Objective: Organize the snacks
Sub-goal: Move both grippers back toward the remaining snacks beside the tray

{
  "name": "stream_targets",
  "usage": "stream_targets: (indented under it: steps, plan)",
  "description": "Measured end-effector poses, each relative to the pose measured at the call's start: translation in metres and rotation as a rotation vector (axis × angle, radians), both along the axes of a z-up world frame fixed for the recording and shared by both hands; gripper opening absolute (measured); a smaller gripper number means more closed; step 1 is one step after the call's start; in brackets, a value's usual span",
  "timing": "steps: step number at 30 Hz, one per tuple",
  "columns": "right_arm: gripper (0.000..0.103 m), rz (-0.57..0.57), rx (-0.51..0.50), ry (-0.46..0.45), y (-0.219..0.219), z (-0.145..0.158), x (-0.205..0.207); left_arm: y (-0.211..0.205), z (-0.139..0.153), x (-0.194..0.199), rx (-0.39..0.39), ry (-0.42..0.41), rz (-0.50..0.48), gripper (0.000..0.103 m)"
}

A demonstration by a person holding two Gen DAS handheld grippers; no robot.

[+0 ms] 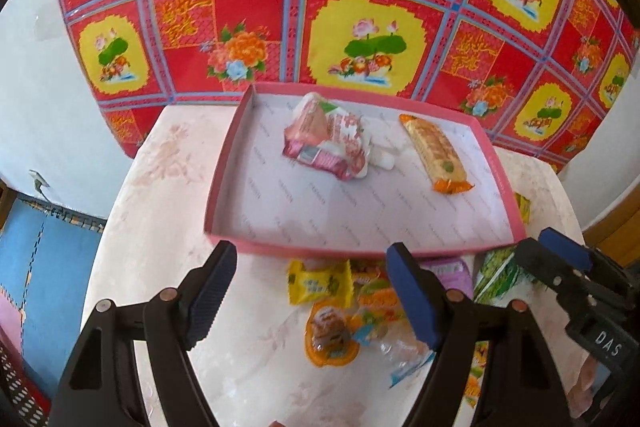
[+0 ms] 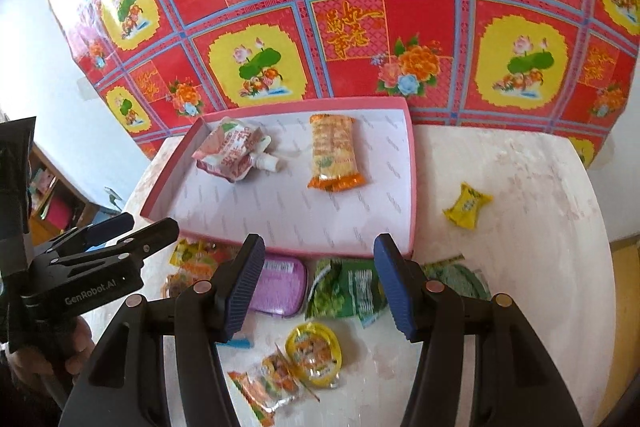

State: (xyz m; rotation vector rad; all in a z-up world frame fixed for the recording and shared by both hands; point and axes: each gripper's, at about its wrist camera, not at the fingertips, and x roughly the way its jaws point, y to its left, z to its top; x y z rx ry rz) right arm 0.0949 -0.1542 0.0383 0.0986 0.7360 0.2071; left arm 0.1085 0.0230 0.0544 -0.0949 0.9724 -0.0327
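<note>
Left tool (image 1: 312, 291) open, nothing between its blue pads, hovering over loose snacks on the pale marbled worktop (image 1: 160, 195). Right tool (image 2: 318, 285) likewise open and empty, poised above a purple tin (image 2: 280, 285) and a green packet (image 2: 346, 289). Both tools side by side at the near edge of a shallow pink tray (image 2: 414, 187), each visible in the other's view.

Inside the tray: a pink-and-white spouted pouch (image 2: 230, 155) toward the left, an orange biscuit packet (image 2: 334, 155) lying lengthwise to its right, apart from the pouch. Remaining floor of the tray bare.

Outside the tray, just in front of its near wall: a yellow wrapped sweet (image 1: 320, 281), a round orange-rimmed jelly cup (image 1: 330, 333), a yellow-lidded cup (image 2: 314, 353) beside a clear orange packet (image 2: 266, 383). Farther right on the worktop, well apart from the rest, another yellow sweet (image 2: 466, 207).

Behind the worktop, a red floral cloth (image 2: 360, 7) against the wall.
</note>
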Motion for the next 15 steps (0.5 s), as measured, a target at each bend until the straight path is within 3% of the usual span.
stream_targets:
  steps: [15]
  plan:
    - [0.058,-0.008,0.011,0.056,-0.005,-0.018,-0.024,0.009,-0.018,-0.023,-0.001,0.046,-0.008,0.081]
